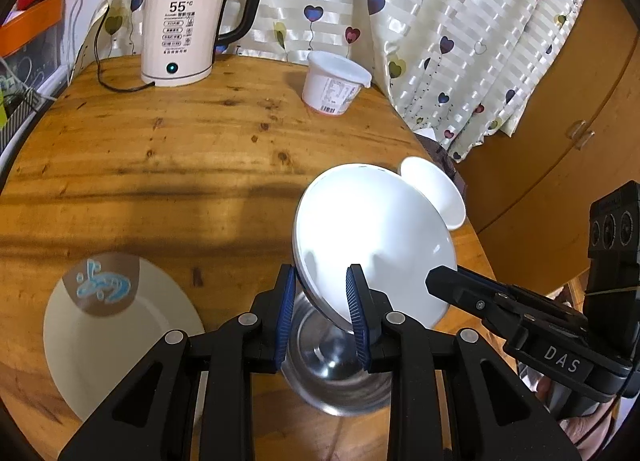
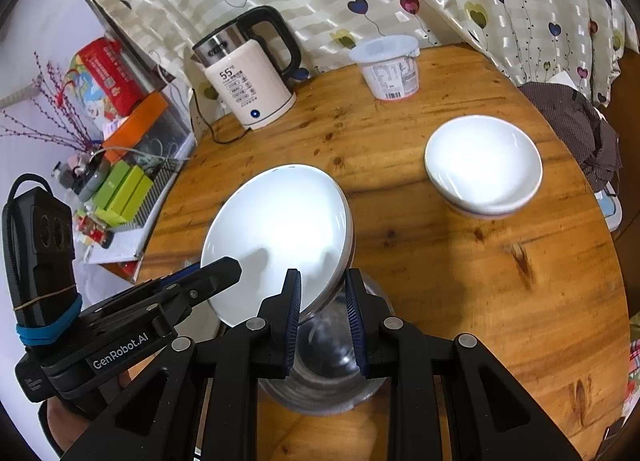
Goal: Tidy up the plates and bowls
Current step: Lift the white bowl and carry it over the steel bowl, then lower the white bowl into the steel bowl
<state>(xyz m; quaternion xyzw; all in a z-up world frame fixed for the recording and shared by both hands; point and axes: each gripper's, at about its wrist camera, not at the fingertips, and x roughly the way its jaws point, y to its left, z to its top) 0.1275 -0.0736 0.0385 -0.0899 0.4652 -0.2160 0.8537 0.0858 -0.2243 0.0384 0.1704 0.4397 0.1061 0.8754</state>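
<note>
1. Left gripper [image 1: 322,313] is closed on the left rim of the white plate [image 1: 376,237]; I see its blue pads [image 1: 285,317] pinching that edge from both sides.
2. Right gripper [image 2: 323,315] is clamped on the opposite, right rim of the same plate, so I hold it from two sides, tilted and lifted above the table [image 1: 160,165].
3. Directly below the plate, near me, a steel bowl [image 1: 336,377] sits on the table.
4. At the near left lies a cream plate [image 1: 120,349] with a blue pattern.
5. To the right and farther off, a white bowl [image 2: 484,165] rests apart from the held plate; whether it is stacked on another I cannot tell.
6. At the far edge stand an electric kettle [image 1: 184,25] on the left and a lidded white tub [image 1: 334,83] to its right, both in front of a heart-print curtain [image 1: 440,21].
</note>
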